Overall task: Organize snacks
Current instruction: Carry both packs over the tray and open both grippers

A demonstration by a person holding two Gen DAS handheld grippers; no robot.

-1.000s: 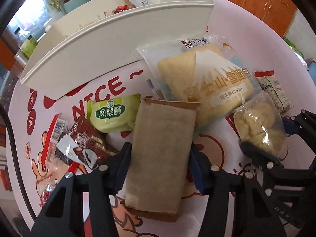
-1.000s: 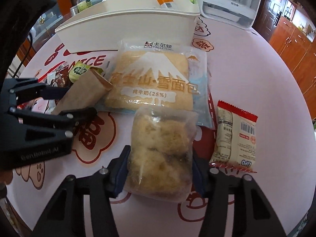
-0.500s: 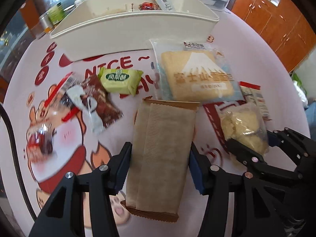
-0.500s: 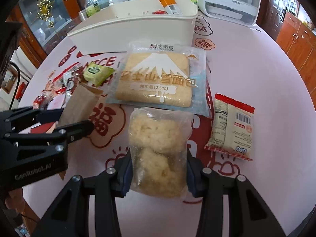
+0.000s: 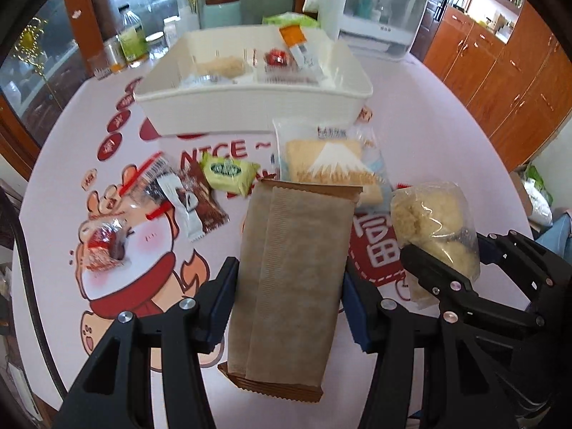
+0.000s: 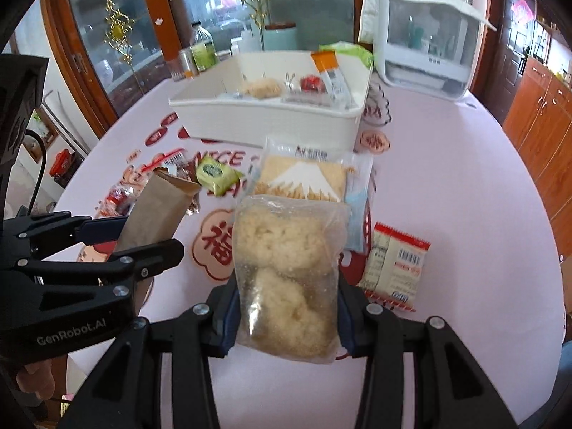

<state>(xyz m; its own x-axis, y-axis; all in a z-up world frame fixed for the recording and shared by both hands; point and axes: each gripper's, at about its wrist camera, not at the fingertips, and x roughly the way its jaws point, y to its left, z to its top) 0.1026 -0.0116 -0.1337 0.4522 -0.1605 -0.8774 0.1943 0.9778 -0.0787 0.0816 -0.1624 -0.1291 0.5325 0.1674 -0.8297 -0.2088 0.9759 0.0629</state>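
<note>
On the round table: we see a pink tablecloth (image 5: 429, 114) with red cartoon prints, and snacks lie spread on it in front of a white bin (image 5: 250, 107).
Left gripper (image 5: 287, 302): we hold it above the cloth; its two jaws press on the long sides of a brown paper-look packet (image 5: 293, 268), which hangs clear of the table.
Right gripper (image 6: 284, 312): its jaws squeeze a clear bag of pale crumbly cakes (image 6: 286, 271), also lifted off the cloth.
Both grippers together: they stand side by side, the left one to the left of the right one, close but not touching.
White bin, inside: we can tell a pale crumbly snack (image 5: 221, 66), a small red-wrapped snack (image 5: 275, 59) and an orange-and-white stick packet (image 5: 298, 48) that leans on the far right wall; clear dividers show between them.
Bread bag with a mountain print (image 6: 304, 178): it lies flat just before the bin, behind the two held packets.
Green pastry packet (image 5: 228, 173): on the cloth, left of the bread bag.
Dark brown chocolate wrapper (image 5: 200, 200): beside the green one, with a clear red-edged wrapper (image 5: 150, 178) next to it.
Small red candy in clear wrap (image 5: 105, 245): alone, at the left side.
White packet with red edges and a barcode (image 6: 397, 264): right of the bread bag.
Behind the bin: a white box with a clear window (image 6: 425, 35), a bottle with green label (image 5: 132, 39).
</note>
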